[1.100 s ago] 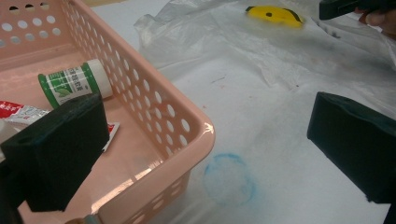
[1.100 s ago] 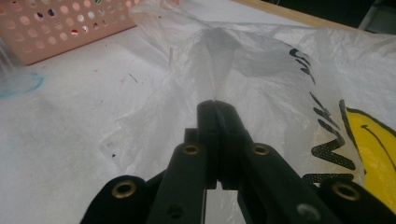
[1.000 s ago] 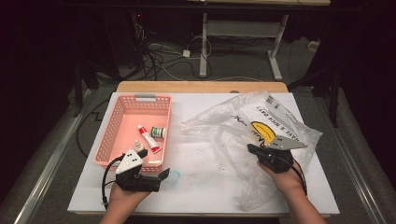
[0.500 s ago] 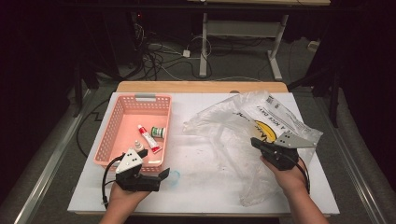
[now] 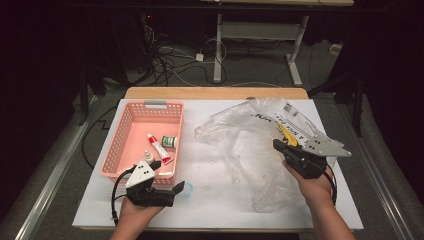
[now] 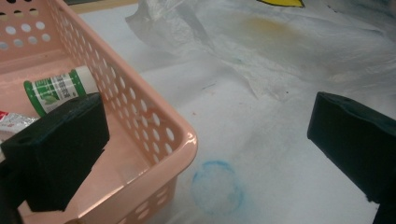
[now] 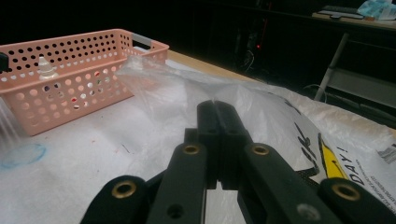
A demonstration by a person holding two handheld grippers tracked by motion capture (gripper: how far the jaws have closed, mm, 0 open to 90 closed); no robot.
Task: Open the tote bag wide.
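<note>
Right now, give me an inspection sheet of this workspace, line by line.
Surface: white table top, faint marks and a blue ring stain beside the basket.
Job's things: clear plastic bag with printed lettering, crumpled and lifted at one edge; pink basket holding a green-labelled bottle, a tube and a small white dropper bottle.
Clutter: nothing seen.
Grippers: left gripper open, by the basket's near corner, holding nothing; right gripper shut on a fold of the bag.
Cables: black lead from the left gripper; tangled cables on the floor behind.
Surroundings: dark room, desk legs beyond the table.
</note>
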